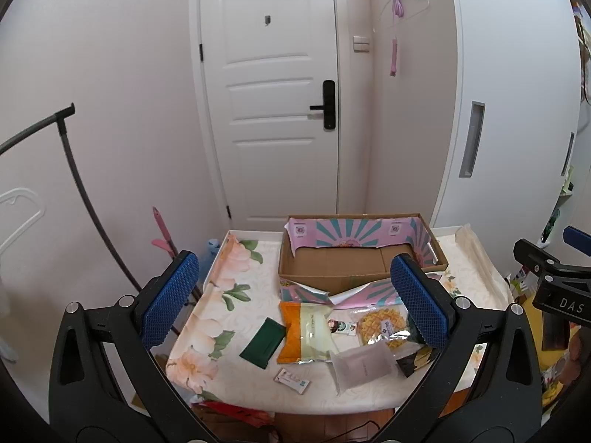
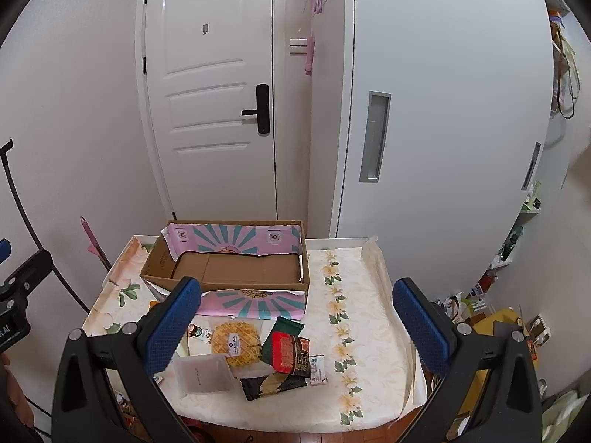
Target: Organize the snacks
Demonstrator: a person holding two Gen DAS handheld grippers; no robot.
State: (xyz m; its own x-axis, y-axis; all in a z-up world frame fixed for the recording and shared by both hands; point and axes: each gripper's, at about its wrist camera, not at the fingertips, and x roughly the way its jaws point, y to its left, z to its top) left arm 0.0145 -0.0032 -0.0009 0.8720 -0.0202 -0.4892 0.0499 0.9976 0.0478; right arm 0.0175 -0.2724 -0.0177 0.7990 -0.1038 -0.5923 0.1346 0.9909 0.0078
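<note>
Several snack packets (image 2: 258,350) lie loose on the table (image 2: 369,332) before an empty cardboard box (image 2: 236,265), both hand-held grippers, left (image 1: 295,302) and right (image 2: 297,317), released above them, sorting unstarted.

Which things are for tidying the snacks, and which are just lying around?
For the job:
cardboard box
waffle packet
orange packet
dark green packet
red packet
frosted pouch
small sachet
left gripper, open
right gripper, open

Just lying around:
white door
pink skipping rope
floral table cover
</note>
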